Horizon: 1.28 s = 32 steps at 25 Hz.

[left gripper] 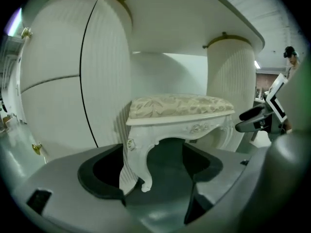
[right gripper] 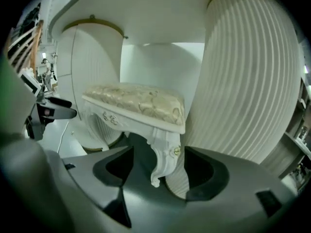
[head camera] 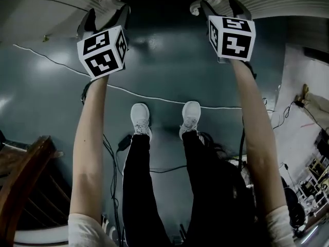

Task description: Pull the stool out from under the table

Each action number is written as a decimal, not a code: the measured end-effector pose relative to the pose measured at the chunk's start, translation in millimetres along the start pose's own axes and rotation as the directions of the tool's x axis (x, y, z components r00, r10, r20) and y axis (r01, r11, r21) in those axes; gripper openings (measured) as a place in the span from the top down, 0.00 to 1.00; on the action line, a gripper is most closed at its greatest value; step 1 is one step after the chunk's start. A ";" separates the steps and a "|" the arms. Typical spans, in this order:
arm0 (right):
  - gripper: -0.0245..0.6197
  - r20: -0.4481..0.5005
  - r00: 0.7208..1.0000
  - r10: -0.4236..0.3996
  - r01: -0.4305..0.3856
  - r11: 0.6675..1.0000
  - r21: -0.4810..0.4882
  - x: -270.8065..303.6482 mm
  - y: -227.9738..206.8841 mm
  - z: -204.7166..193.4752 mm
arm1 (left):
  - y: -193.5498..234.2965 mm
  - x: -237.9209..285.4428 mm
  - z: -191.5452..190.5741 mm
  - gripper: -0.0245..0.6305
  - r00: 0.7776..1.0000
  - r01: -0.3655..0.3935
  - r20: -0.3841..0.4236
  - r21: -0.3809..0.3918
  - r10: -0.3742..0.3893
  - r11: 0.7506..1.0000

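- Under the big white table with fat, ribbed, round sides [left gripper: 58, 81], is that the stool?
- Yes. The small white carved wooden stool with the cream flowery cushion [left gripper: 180, 107] sits tucked in the gap between the two round sides. It is in the middle of both gripper views. It has not come out yet.
- Why are both arms stretched up to the top of the head view?
- I think it is so each one can take a front leg. The left gripper [head camera: 107, 15] looks at one curly front leg [left gripper: 133, 164]. The right gripper [head camera: 222, 8] looks at the other front leg [right gripper: 163, 157]. Two holds would keep the stool straight as it slides.
- Are the tongs pinching anything?
- No. Both pairs of jaws stand wide apart with nothing pressed in them. A leg shows in each gap, but the pads do not touch it.
- What else is around?
- A dark shiny floor [head camera: 164, 60], the person's two white shoes [head camera: 140, 118], and a thin white cord [head camera: 56, 62] lying across the floor just past the shoes. There is a brown wooden rail [head camera: 25, 174] at the lower left.
- What could get in the way?
- The round sides are close to the stool, so it may bump them if it turns. I think the cord and the shoes lie right where the stool should come.
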State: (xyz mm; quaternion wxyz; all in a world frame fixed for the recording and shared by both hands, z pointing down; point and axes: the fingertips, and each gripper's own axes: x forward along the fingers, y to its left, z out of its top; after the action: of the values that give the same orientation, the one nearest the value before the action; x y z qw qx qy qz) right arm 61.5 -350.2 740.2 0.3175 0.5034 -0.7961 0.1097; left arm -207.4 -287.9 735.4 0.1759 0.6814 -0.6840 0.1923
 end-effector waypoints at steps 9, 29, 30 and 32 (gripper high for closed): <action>0.47 -0.124 0.991 -0.056 0.058 0.998 0.014 52.6 -22.0 -33.1 | 41.0 50.3 -9.8 0.43 0.994 -0.074 -0.086 -0.032 0.071 0.997; 0.52 -0.233 0.972 -0.034 0.019 0.998 -0.067 94.0 -26.7 -31.3 | 31.7 93.5 -12.3 0.45 0.983 0.087 -0.176 0.173 -0.057 0.981; 0.52 -0.234 0.972 -0.033 0.016 0.997 -0.076 94.3 -27.0 -30.7 | 32.1 93.7 -11.8 0.45 0.982 0.090 -0.178 0.180 -0.057 0.980; 0.53 -0.236 0.971 -0.040 0.019 0.996 -0.087 94.0 -28.7 -30.0 | 30.4 94.0 -10.7 0.46 0.983 0.089 -0.175 0.184 -0.056 0.979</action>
State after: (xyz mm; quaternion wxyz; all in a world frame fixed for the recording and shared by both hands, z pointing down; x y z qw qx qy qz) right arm 71.0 -417.6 817.2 0.4331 0.4846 -0.7486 0.1310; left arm -238.9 -363.8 791.2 0.1742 0.7009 -0.6196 0.3075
